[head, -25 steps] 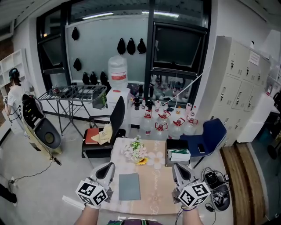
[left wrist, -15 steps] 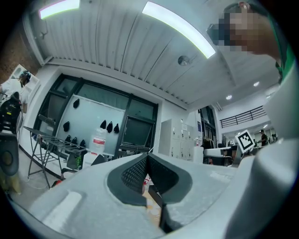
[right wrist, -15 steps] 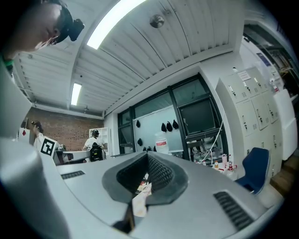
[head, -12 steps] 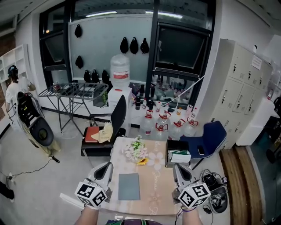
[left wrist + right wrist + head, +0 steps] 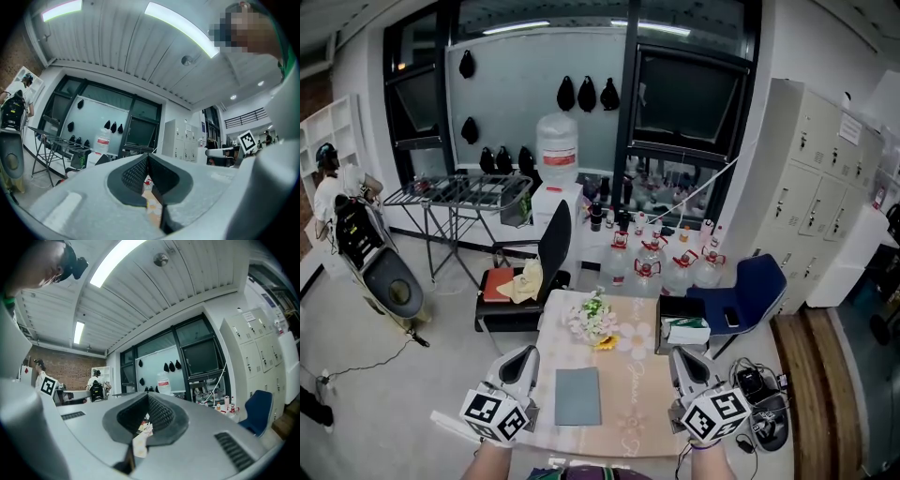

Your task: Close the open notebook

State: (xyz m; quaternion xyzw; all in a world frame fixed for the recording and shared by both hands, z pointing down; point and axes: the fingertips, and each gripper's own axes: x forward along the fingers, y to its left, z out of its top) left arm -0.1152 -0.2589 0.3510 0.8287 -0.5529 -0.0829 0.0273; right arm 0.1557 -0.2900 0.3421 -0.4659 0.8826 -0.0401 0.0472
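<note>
A grey notebook (image 5: 577,396) lies closed and flat on the small beige table (image 5: 628,412), between my two grippers. My left gripper (image 5: 523,360) hovers just left of it, near the table's left edge, its jaws shut on nothing. My right gripper (image 5: 683,364) hangs at the table's right side, well clear of the notebook, also shut and empty. In the left gripper view the pads (image 5: 136,171) meet at the tip of the left gripper (image 5: 148,157). In the right gripper view the right gripper (image 5: 148,396) shows its dark pads (image 5: 161,411) closed the same way. Both point roughly level across the room.
A bunch of flowers (image 5: 591,319) stands at the table's far end, and a tissue box (image 5: 683,331) sits on a black case at the far right. Beyond are a black chair (image 5: 548,253), a blue chair (image 5: 752,286), water jugs (image 5: 652,267), a drying rack (image 5: 459,195) and lockers (image 5: 820,187).
The head view has shifted slightly. The notebook and both grippers stay where they were.
</note>
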